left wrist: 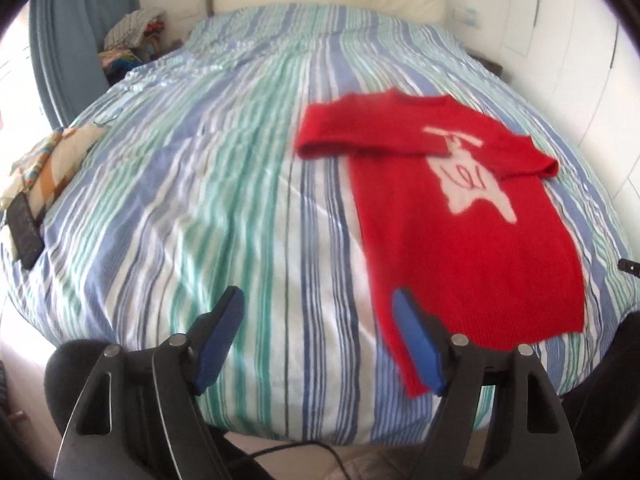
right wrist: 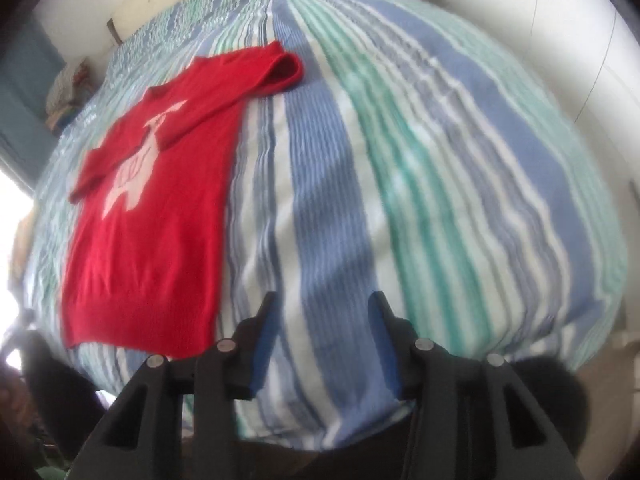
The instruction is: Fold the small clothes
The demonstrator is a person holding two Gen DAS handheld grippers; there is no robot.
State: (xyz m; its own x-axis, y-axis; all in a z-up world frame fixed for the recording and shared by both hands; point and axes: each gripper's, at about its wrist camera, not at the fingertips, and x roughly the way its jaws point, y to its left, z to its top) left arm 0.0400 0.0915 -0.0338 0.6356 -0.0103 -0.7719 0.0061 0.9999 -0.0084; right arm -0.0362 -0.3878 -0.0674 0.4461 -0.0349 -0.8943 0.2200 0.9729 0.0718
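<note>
My left tongs stand spread wide with nothing between the blue pads, hanging over the near edge of the bed, the right-hand pad just over the sweater's near left corner but not pinching it. My right tongs are spread less far, also empty, over bare striped cover to the right of the sweater. The sweater lies flat on the bed, toward its right side as the left camera shows it, both sleeves already folded in across the chest over the pale figure. Its long axis runs near to far, hem toward me, collar away. The step in hand, I judge, is the fold of hem up to collar. To do it well I would take the two hem corners, one with each tongs, pinch both layers, lift evenly, and carry the hem straight along the long axis so the sleeves stay tucked and the edges meet square.
</note>
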